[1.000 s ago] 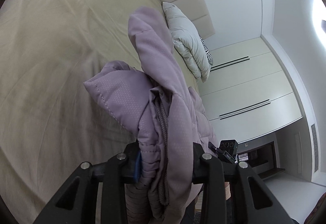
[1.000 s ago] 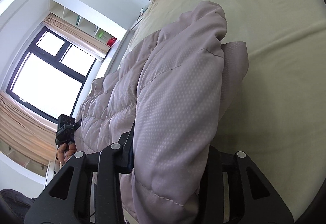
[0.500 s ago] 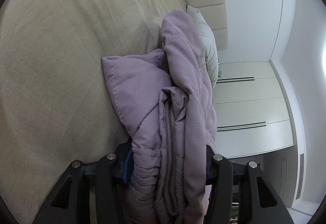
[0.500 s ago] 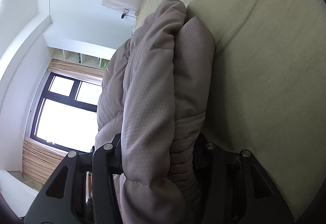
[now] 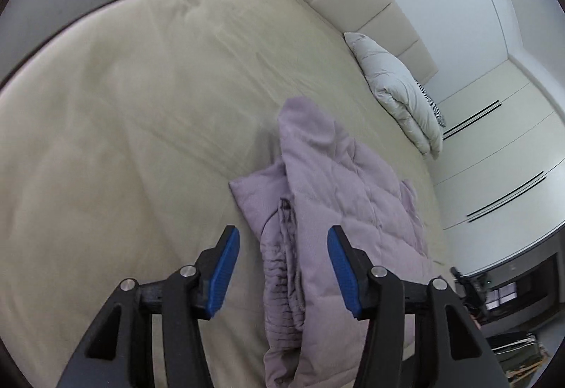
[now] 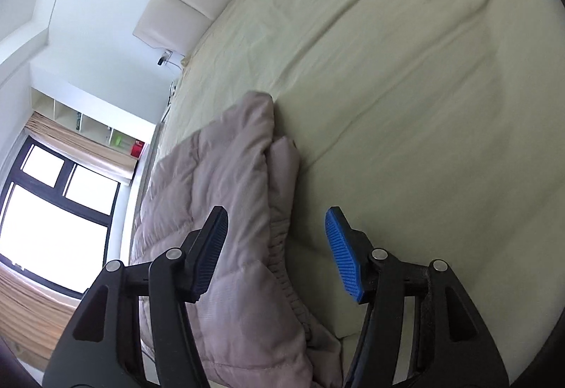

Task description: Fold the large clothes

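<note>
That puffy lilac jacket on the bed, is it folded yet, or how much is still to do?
Partly. The lilac jacket lies on the bed doubled over on itself, sleeve and ribbed cuff tucked along one edge, so a first fold looks done. Nothing is in hand: the left gripper is open, and the right gripper is opening, its pads clear of the fabric. The bundle is still long and lumpy, so it probably needs another fold and some smoothing.

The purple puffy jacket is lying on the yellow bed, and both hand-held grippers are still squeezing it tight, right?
Not quite. The purple puffy jacket does lie on the yellow bed, but neither gripper squeezes it. The left wrist view shows the left hand-held gripper with its blue pads clear of the fabric. The right wrist view shows the right hand-held gripper opening too, its pads off the jacket.
</note>
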Tool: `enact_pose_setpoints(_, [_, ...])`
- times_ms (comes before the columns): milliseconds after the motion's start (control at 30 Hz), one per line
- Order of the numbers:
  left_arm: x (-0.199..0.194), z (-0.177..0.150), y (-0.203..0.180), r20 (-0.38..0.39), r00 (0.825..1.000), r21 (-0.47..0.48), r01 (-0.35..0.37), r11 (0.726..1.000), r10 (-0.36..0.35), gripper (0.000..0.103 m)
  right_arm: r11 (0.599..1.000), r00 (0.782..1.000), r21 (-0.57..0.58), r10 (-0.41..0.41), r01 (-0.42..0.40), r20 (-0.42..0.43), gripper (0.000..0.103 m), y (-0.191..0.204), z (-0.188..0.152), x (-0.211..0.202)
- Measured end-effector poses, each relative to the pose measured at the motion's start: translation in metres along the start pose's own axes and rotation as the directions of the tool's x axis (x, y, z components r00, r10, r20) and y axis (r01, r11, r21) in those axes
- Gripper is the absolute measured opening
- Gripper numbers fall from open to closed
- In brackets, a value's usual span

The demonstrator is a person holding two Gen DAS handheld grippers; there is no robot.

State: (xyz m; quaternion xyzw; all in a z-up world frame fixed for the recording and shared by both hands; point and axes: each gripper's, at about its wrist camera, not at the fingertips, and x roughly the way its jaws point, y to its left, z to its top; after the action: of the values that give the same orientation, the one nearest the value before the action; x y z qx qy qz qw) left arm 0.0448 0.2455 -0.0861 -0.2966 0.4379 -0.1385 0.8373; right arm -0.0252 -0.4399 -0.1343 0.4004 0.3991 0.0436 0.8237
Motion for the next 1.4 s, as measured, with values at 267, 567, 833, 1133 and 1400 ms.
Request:
enact_pose_setpoints(267, [0.100, 0.006, -0.143, -0.099, 0.994, 0.244, 0.058, 0.968, -0.035, 0.055, 0.937, 0.939, -0.172, 0.263, -0.303, -0.220, 0.057, 0.148, -0.003, 0.084])
enact_pose_setpoints(567, [0.176, 0.025, -0.134, -0.155, 0.986, 0.226, -0.027, 0.974, 0.064, 0.050, 0.964, 0.928, -0.139, 0.169, -0.225, -0.332, 0.056, 0.206, -0.009, 0.208])
enact_pose_setpoints(833, [0.184, 0.028, -0.099, -0.147, 0.988, 0.206, -0.021, 0.978, 0.052, 0.047, 0.979, 0.963, 0.065, 0.202, -0.194, -0.181, 0.054, 0.115, 0.047, 0.197])
enact_pose_setpoints(1133, [0.183, 0.033, -0.071, -0.150, 0.986, 0.103, 0.085, 0.991, -0.069, 0.044, 0.971, 0.973, 0.136, 0.212, -0.199, -0.090, 0.046, 0.041, 0.065, 0.173])
enact_pose_setpoints(1400, [0.154, 0.030, -0.067, -0.134, 0.990, 0.101, 0.062, 0.993, -0.049, 0.044, 0.984, 0.993, 0.146, 0.111, -0.104, -0.038, 0.046, 0.002, 0.064, 0.133])
